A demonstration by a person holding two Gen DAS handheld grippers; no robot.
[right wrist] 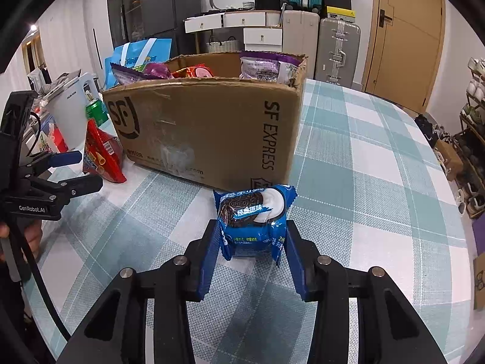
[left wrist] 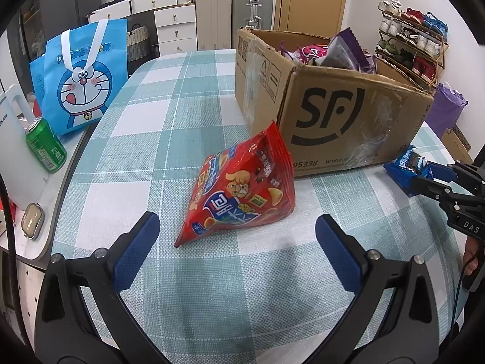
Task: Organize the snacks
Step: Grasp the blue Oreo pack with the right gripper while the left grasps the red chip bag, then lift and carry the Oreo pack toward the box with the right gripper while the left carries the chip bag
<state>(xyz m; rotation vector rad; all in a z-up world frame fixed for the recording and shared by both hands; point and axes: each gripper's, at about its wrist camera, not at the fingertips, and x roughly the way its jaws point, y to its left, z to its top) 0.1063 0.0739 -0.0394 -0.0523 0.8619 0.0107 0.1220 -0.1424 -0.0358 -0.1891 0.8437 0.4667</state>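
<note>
A red chip bag [left wrist: 242, 188] lies on the checked tablecloth in front of the cardboard SF box [left wrist: 333, 109]. My left gripper [left wrist: 236, 236] is open, its blue pads on either side of the bag's near end, not touching it. My right gripper [right wrist: 251, 236] is shut on a blue Oreo pack [right wrist: 253, 218], held at the box's near corner [right wrist: 212, 130]. The right gripper and Oreo pack also show in the left wrist view [left wrist: 409, 166]. The chip bag shows in the right wrist view [right wrist: 101, 154], with the left gripper [right wrist: 75, 170] near it. The box holds several purple and red snack packs [right wrist: 263, 66].
A blue Doraemon bag [left wrist: 81, 75], a green can [left wrist: 45, 145] and a white jug [left wrist: 18, 139] stand on a side surface at the left. A shoe rack [left wrist: 415, 48] and suitcases [left wrist: 251, 9] stand beyond the table. The table edge curves at left and right.
</note>
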